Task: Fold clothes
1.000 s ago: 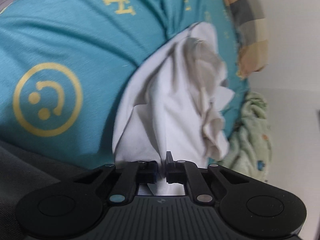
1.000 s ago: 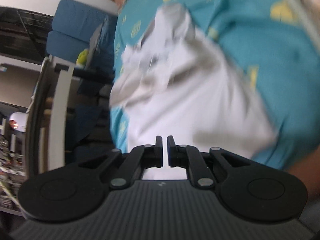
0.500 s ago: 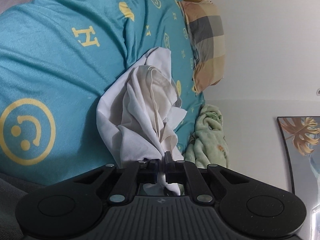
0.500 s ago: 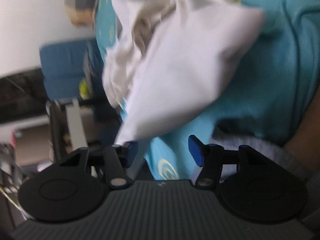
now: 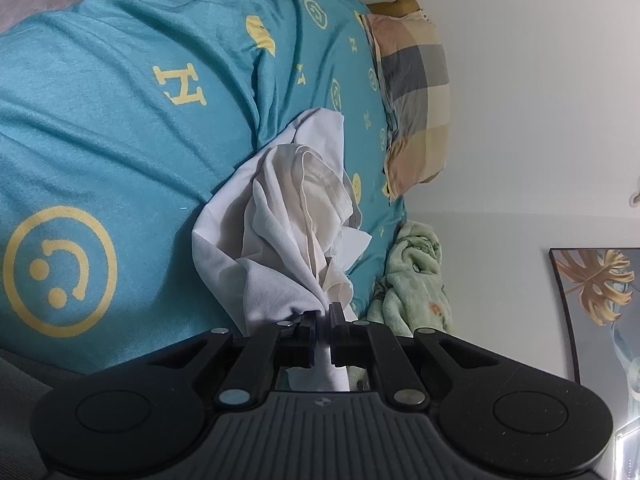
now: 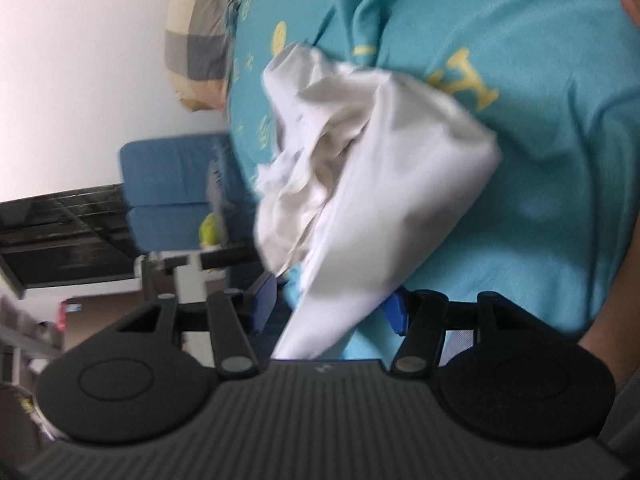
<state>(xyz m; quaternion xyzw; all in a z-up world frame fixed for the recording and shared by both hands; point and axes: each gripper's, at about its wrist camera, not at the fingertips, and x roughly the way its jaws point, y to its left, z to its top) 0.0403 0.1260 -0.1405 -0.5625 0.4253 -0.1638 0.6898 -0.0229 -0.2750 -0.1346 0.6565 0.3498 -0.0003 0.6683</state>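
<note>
A crumpled white garment (image 5: pixel 288 224) hangs bunched over a teal bed sheet with yellow smiley and H prints (image 5: pixel 120 120). My left gripper (image 5: pixel 322 318) is shut on a gathered edge of the garment, and the cloth trails up from its jaws. In the right wrist view the same white garment (image 6: pixel 372 168) hangs in front of my right gripper (image 6: pixel 334 312). Its jaws stand wide apart with a tail of cloth passing loosely between them, and the blue pads (image 6: pixel 394 314) do not press it.
A checked pillow (image 5: pixel 416 92) lies at the head of the bed by a white wall. A pale green blanket (image 5: pixel 416 280) is bunched beside the bed edge. A leaf picture (image 5: pixel 596 300) hangs on the wall. A blue sofa (image 6: pixel 172 196) and dark furniture stand beyond the bed.
My right gripper has opened and let go of the garment. My left gripper has pulled back from the bed with the cloth, which now hangs more bunched.
</note>
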